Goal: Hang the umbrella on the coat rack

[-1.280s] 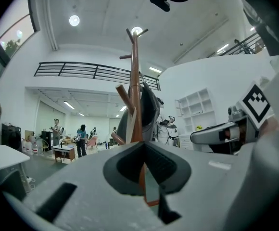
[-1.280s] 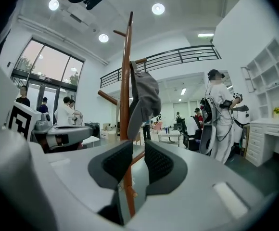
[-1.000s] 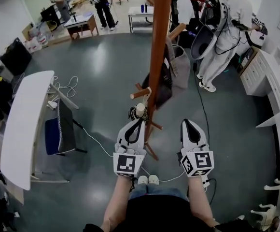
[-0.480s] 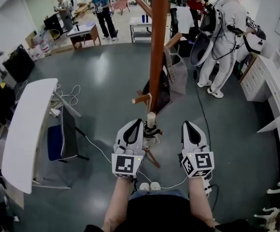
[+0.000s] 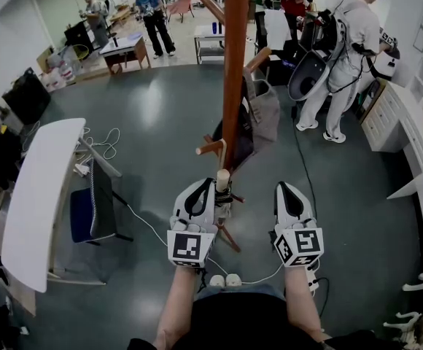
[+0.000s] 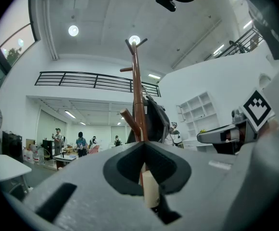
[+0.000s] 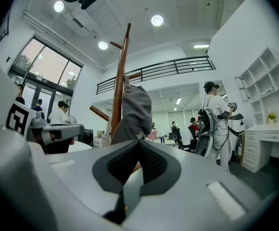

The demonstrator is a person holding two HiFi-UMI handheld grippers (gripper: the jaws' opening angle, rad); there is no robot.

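Observation:
The umbrella (image 5: 222, 180) shows as a cream handle end over a black folded body, right against the foot of the brown coat rack pole (image 5: 233, 71). My left gripper (image 5: 205, 186) is shut on it. In the left gripper view the cream umbrella handle (image 6: 150, 189) sits between the jaws of the left gripper (image 6: 144, 146), with the coat rack pole (image 6: 138, 100) and its pegs straight ahead. My right gripper (image 5: 286, 187) is shut and empty, to the right of the pole. A grey bag (image 7: 134, 109) hangs on the coat rack pole (image 7: 119, 95) beyond the right gripper (image 7: 137, 141).
A short peg (image 5: 210, 148) sticks out low on the pole's left. A white table (image 5: 36, 195) and a blue chair (image 5: 87, 210) stand at the left, and a cable (image 5: 149, 224) trails over the floor. A person in white (image 5: 343, 57) stands beside white cabinets (image 5: 394, 115).
The umbrella's cream end has shifted slightly right and lower, from beside the low peg to against the pole. Both grippers have kept their places and stayed shut.

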